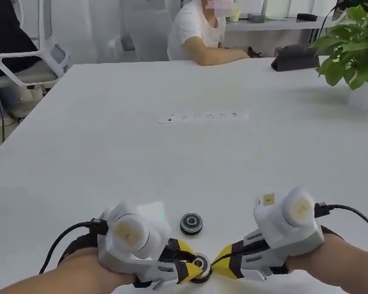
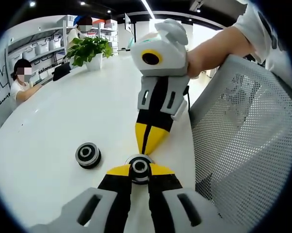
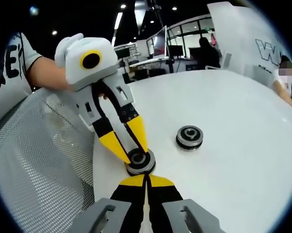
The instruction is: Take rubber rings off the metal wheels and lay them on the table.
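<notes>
One wheel [image 1: 191,223] free on desk [image 1: 171,171], second wheel [image 1: 201,267] clamped by left gripper [image 2: 139,171] fingers, right gripper [image 3: 146,178] fingers pressed together at its rim

Head view looks down; opposed gripper views share a wheel [image 2: 139,167].
</notes>
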`<state>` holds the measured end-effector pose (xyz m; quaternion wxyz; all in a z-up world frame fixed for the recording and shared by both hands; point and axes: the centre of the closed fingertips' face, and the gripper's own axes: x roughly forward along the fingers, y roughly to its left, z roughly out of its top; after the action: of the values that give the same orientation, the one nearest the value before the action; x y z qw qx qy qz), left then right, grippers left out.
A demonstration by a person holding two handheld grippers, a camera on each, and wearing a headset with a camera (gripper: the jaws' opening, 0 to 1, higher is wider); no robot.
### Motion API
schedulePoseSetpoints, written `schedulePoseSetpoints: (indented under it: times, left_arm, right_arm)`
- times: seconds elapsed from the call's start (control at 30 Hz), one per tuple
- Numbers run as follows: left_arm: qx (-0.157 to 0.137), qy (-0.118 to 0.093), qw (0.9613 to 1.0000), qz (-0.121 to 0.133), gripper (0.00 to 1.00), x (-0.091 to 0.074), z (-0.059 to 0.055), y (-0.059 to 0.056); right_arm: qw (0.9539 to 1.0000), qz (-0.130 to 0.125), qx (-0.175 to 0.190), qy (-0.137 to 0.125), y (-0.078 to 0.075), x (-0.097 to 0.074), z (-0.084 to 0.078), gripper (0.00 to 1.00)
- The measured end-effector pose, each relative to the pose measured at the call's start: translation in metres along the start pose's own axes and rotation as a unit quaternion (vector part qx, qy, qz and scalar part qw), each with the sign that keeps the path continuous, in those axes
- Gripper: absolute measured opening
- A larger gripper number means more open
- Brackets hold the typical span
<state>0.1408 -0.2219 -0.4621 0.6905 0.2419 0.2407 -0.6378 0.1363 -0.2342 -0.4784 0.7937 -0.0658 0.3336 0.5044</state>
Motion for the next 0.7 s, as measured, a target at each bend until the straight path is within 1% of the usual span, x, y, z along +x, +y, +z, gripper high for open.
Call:
schedulePoseSetpoints:
  times: [0.07,0.13,0.23,0.3,0.33,0.4,0.5,0.6,0.7]
  left_arm:
    - [0.0,0.0,1.0,0.0,0.07,0.0,0.0,0.0]
    - [0.0,0.001,1.0,0.0,0.07,0.0,0.0,0.0]
    - [0.0,0.001,1.0,0.002,0.07,0.0,0.0,0.0]
    - [-0.001,0.001,1.0,0.002,0.07,0.0,0.0,0.0]
    - [-0.001,0.002,1.0,0.003,0.07,0.0,0.0,0.0]
    - [-0.001,0.002,1.0,0.004,0.07,0.001,0.001,0.0]
    - [0.0,0.005,1.0,0.007,0.07,0.001,0.001,0.0]
    - [-0.002,0.005,0.9999,0.011,0.07,0.002,0.001,0.0]
    - [-0.002,0.007,0.9999,0.013,0.07,0.002,0.001,0.0]
  right_arm:
    - [0.9999,0.001,0.013,-0.006,0.0,-0.001,0.0,0.0]
    - [0.9993,0.004,0.036,-0.012,0.0,-0.001,0.001,0.0]
    - [0.9971,0.005,0.074,-0.019,-0.002,-0.002,0.001,0.0]
    - [0.9944,0.003,0.102,-0.03,-0.003,-0.002,0.003,0.0]
    - [0.9915,0.004,0.124,-0.039,-0.005,-0.003,0.005,0.0]
    - [0.9874,0.01,0.147,-0.058,-0.006,-0.004,0.011,0.0]
    - [0.9868,0.011,0.151,-0.056,-0.005,-0.005,0.009,0.0]
    - [0.9841,0.017,0.165,-0.065,-0.003,-0.005,0.012,0.0]
    - [0.985,0.014,0.161,-0.062,-0.003,-0.005,0.012,0.0]
